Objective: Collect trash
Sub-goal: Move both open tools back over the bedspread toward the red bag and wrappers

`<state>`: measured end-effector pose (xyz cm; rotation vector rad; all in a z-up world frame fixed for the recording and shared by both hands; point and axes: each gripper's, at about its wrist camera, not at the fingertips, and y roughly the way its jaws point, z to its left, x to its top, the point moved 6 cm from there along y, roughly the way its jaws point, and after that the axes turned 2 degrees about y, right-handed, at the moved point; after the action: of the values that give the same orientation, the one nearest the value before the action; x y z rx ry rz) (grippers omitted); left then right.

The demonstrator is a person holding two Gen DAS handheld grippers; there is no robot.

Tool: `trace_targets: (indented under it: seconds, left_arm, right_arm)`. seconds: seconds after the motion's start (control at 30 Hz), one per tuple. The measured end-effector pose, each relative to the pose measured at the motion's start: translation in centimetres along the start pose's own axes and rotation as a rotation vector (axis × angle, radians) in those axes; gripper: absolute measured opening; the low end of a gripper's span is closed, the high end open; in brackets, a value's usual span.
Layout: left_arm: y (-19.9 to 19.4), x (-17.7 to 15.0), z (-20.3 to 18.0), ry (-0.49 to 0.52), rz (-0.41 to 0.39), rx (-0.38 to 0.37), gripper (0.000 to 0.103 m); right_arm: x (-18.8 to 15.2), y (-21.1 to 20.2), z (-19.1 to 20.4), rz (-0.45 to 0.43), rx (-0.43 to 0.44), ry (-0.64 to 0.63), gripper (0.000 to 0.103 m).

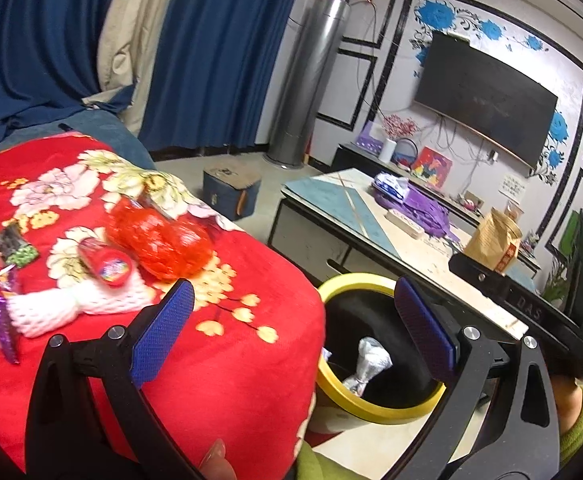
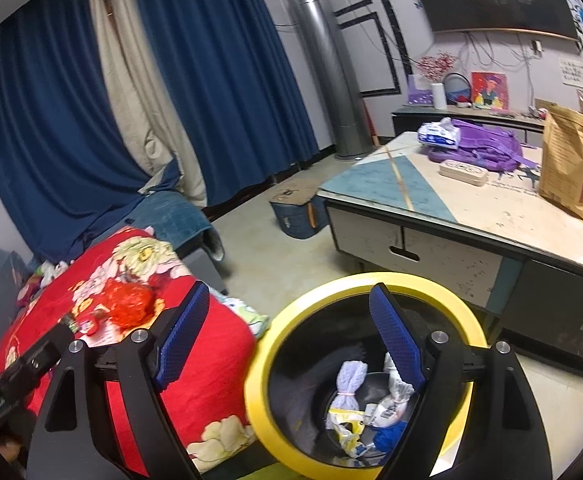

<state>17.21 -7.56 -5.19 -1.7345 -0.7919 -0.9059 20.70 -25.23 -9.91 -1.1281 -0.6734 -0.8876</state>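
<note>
Since both sets of jaws stand wide and empty beside the bin [image 2: 355, 284], the remaining trash lies leftward on the bed [image 1: 251, 360]. The left gripper [image 1: 291, 320] is nearer the red wrapper [image 1: 159, 240], whose long axis slants down-right.

Glossy yellow plastic bin rim [image 2: 291, 320] beside a soft red cloth blanket [image 1: 231, 360].
</note>
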Motion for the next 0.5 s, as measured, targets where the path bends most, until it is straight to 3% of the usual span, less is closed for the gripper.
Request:
trace_targets:
  seconds: [0.5]
  left_arm:
    - [-3.6,1.6,3.9,-0.016,-0.089,0.106,0.092]
  right_arm:
    - [-1.0,-0.4,6.6,0.003,0.115,-0.118,0.082]
